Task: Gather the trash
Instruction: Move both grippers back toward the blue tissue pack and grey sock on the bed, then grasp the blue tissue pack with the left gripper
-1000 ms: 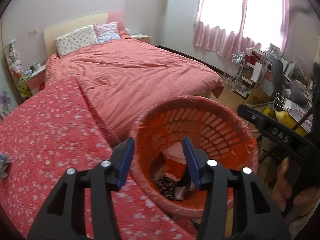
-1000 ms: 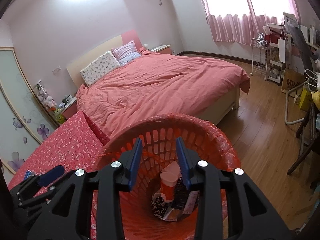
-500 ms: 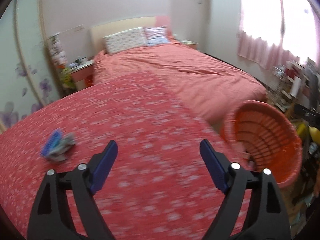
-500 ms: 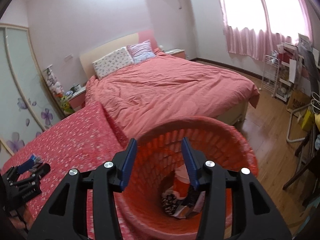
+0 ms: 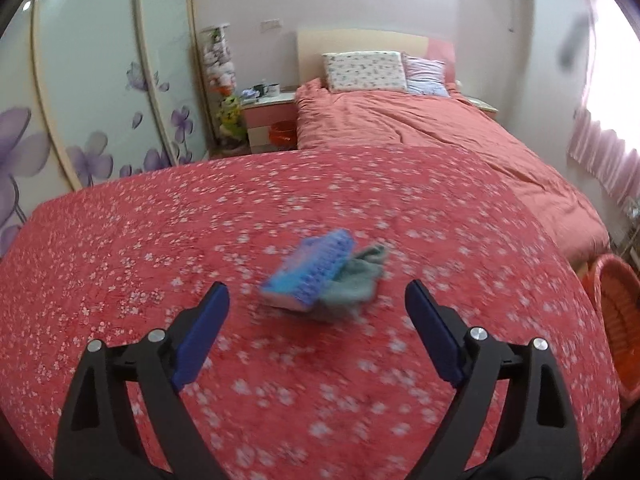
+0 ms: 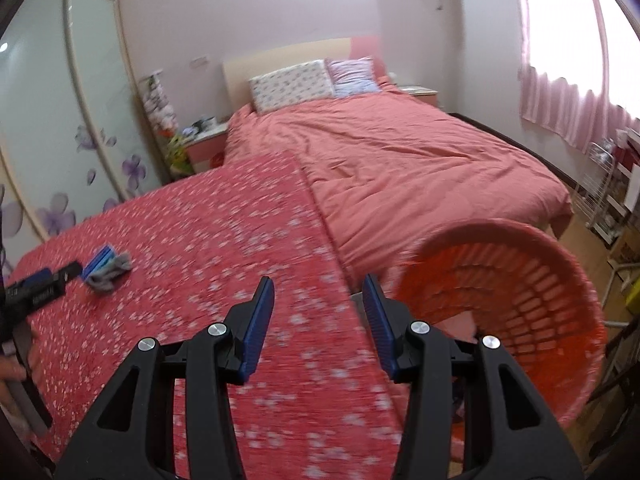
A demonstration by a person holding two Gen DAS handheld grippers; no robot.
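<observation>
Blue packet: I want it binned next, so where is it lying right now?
The blue packet lies on the floral red cover, touching a grey rag, just ahead of the open left claw.

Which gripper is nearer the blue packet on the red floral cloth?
Left. The left gripper hangs open just short of the blue packet; the right gripper is far across the cloth, by the orange basket.

Place: a bedroom in a home.
Bed: a wide bed under a salmon-pink quilt (image 6: 400, 160), two pillows at its cream headboard (image 6: 288, 56).
Wardrobe: frosted sliding wardrobe doors with purple flower prints (image 5: 100, 100).
Nightstand: a small pink-and-white nightstand (image 5: 268, 114) at the bed's head corner.
Window: pink gathered curtains (image 6: 560, 80).
Floor: wooden boards (image 6: 576, 228).
</observation>
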